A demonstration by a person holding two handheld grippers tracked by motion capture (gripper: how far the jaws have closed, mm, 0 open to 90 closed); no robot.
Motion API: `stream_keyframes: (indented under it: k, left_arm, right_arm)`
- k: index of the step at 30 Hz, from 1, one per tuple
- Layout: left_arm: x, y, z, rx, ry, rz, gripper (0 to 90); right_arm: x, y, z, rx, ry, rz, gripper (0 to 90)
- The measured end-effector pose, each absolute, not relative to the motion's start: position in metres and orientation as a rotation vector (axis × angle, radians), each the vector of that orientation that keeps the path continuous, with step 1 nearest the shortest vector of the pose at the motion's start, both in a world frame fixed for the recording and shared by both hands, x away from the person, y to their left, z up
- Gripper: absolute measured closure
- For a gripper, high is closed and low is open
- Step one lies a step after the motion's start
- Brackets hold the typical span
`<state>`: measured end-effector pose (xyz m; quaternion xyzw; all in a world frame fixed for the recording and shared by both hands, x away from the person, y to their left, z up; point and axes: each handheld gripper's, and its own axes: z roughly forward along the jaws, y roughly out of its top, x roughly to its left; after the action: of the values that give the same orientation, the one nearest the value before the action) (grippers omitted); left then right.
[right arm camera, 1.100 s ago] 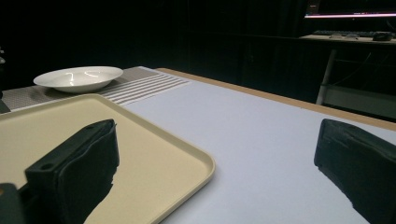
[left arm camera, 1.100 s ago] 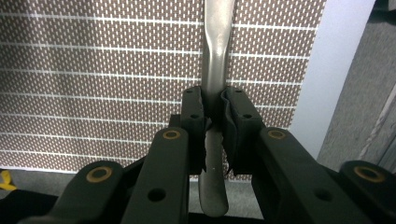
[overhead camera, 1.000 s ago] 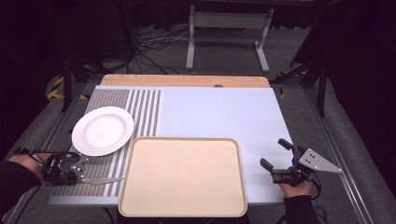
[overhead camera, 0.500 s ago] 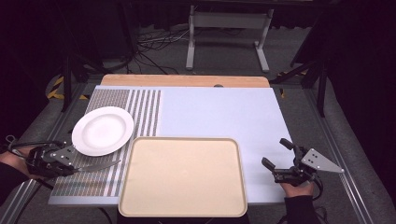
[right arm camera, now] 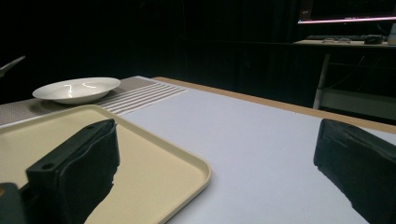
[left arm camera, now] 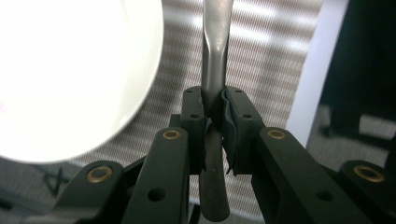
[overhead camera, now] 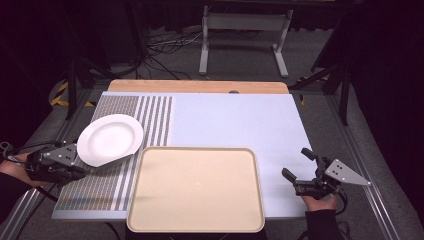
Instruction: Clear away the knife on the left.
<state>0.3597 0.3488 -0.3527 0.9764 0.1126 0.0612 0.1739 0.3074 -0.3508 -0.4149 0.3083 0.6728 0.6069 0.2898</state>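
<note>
A metal piece of cutlery (left arm camera: 216, 60), most likely a knife or spoon though its working end is cut off from sight, is sitting clamped by its handle between the pads of the left gripper (left arm camera: 215, 123), pointing out over the striped placemat (left arm camera: 261, 56). The jaws are standing narrow, pressing on the handle from both sides. In the high view the left gripper (overhead camera: 75, 172) is hanging at the table's left edge, just beside the near rim of the white plate (overhead camera: 110, 140). The beige tray (overhead camera: 196, 189) is lying to the right of the plate. The right gripper (overhead camera: 300, 167) is resting with its jaws wide and nothing between them.

The step in hand looks like carrying the cutlery; next it probably needs lowering onto the plate, tray or mat. No writing is readable anywhere.
</note>
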Motion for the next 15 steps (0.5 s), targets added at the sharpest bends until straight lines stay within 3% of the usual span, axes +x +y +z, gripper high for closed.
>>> stream_keyframes:
  k: [15]
  left_arm:
    - [0.359,0.324,-0.335,2.594,0.481,0.096,80.1]
  right_arm:
    - [0.308,-0.352,-0.416,0.829,1.795,1.62,0.8]
